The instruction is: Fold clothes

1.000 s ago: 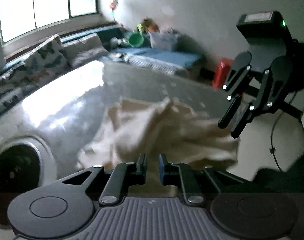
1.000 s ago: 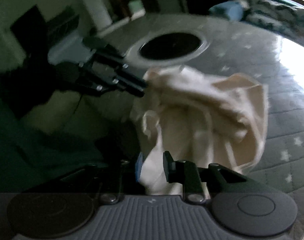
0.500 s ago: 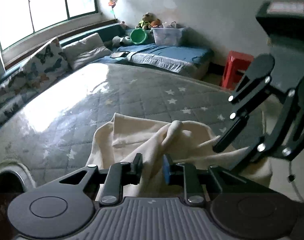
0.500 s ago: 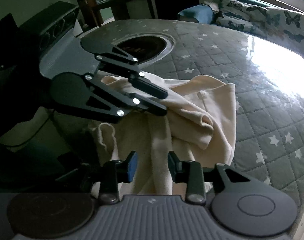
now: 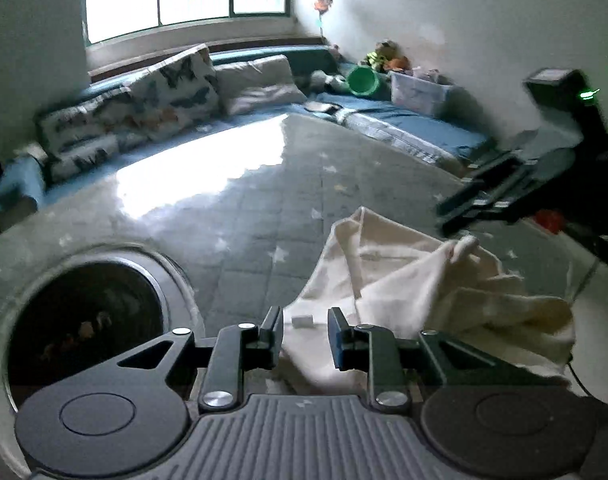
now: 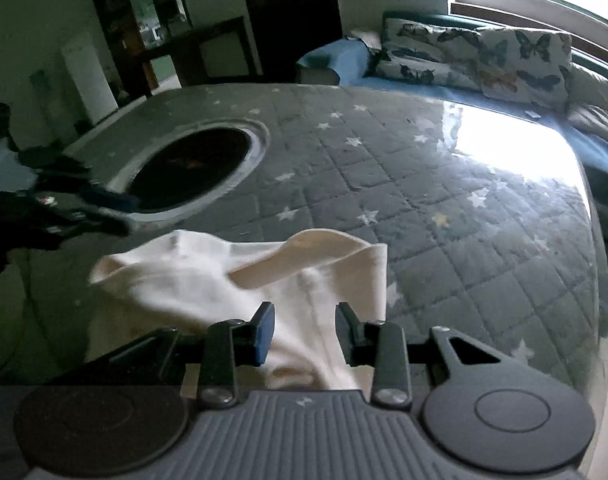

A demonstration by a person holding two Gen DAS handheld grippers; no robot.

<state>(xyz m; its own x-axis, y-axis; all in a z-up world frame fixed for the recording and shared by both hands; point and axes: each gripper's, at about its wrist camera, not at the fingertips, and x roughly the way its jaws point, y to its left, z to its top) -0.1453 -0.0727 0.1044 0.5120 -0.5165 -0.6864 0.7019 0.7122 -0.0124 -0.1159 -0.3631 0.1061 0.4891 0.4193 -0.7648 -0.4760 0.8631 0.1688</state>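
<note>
A cream garment (image 5: 424, 280) lies crumpled on the grey star-quilted table cover (image 5: 263, 208), near its front edge. My left gripper (image 5: 306, 332) hovers over the garment's left edge with its jaws apart. A small white tag shows in the gap and the pads touch no cloth. Seen from the right wrist, the garment (image 6: 207, 276) runs under my right gripper (image 6: 304, 330). Cloth shows between its parted fingers, unpinched. The right gripper (image 5: 448, 216) appears blurred just above a raised fold. The left gripper (image 6: 123, 210) is a dark blur at the left.
A round dark hole (image 5: 87, 320) with a pale rim is cut into the cover at the left. Butterfly cushions (image 6: 480, 60) and a blue bench line the far side under the window. A green bucket (image 5: 362, 80), a plastic box and a red stool (image 5: 548, 220) stand beyond the table.
The bunched garment, held up a second ago, has dropped and spread on the cover. Both jaws have widened. The two grippers have swung apart, the left one toward the hole.
</note>
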